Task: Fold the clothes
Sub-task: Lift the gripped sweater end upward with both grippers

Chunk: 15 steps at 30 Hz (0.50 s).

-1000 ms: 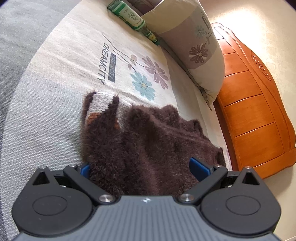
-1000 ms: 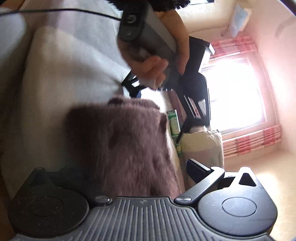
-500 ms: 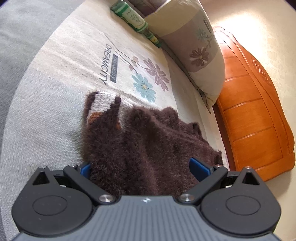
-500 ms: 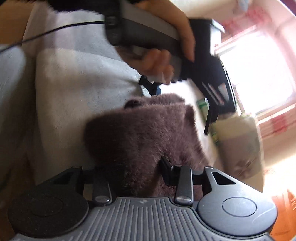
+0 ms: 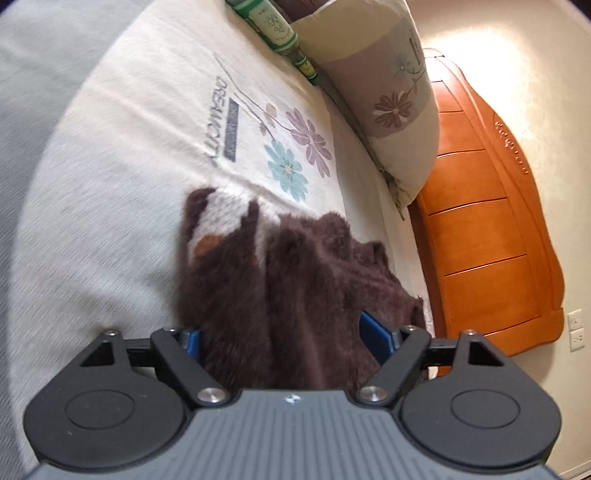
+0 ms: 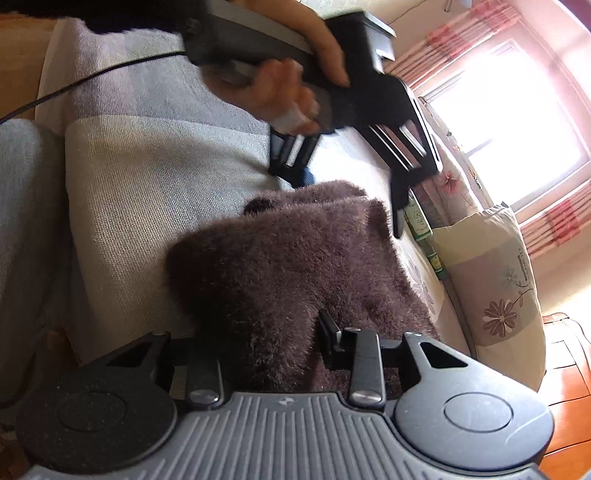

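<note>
A fuzzy dark brown sweater (image 5: 295, 280) with a white and orange patch lies bunched on the bed sheet (image 5: 110, 184). My left gripper (image 5: 282, 336) straddles its near edge. The jaws are closing, blue pads (image 5: 373, 332) still set wide with the fabric between them. In the right wrist view the same sweater (image 6: 280, 251) shows as a folded stack. My right gripper (image 6: 280, 332) is shut on its near edge, one finger buried in the fur. A hand (image 6: 291, 92) holds the left gripper (image 6: 347, 203) at the stack's far side.
A flowered pillow (image 5: 399, 110) and a green bottle (image 5: 273, 26) lie at the head of the bed. An orange wooden headboard (image 5: 498, 221) stands to the right. A bright window (image 6: 498, 110) with red curtains is behind. A black cable (image 6: 92, 77) trails from the left gripper.
My right gripper went from wide open to shut on the sweater's edge and rolled a little. The left jaws have narrowed slightly around the fabric.
</note>
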Available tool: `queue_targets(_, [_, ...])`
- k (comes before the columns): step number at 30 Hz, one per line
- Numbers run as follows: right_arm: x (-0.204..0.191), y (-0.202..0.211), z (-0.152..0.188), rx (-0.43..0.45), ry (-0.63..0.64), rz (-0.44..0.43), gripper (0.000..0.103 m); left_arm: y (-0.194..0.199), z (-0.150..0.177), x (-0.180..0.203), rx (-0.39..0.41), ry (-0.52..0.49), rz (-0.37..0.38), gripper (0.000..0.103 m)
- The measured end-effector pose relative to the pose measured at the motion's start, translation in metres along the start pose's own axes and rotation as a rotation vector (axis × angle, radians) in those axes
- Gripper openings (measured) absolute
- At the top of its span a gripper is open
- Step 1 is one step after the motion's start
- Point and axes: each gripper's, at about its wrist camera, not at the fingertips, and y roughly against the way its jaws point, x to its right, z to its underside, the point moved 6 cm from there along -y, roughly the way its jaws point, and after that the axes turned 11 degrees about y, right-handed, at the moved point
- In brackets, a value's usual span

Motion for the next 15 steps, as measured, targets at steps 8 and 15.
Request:
queue_targets(8, [0.001,0.000,0.001,0.016,-0.032,-0.016,0.040,-0.001,0.010,-0.002,-0.092,-0.006,-0.001,0.079])
queue_targets(15, [0.000,0.001,0.003,0.021,-0.034,-0.018,0.041,-0.012,-0.003,0.001,-0.086,-0.051,-0.002,0.075])
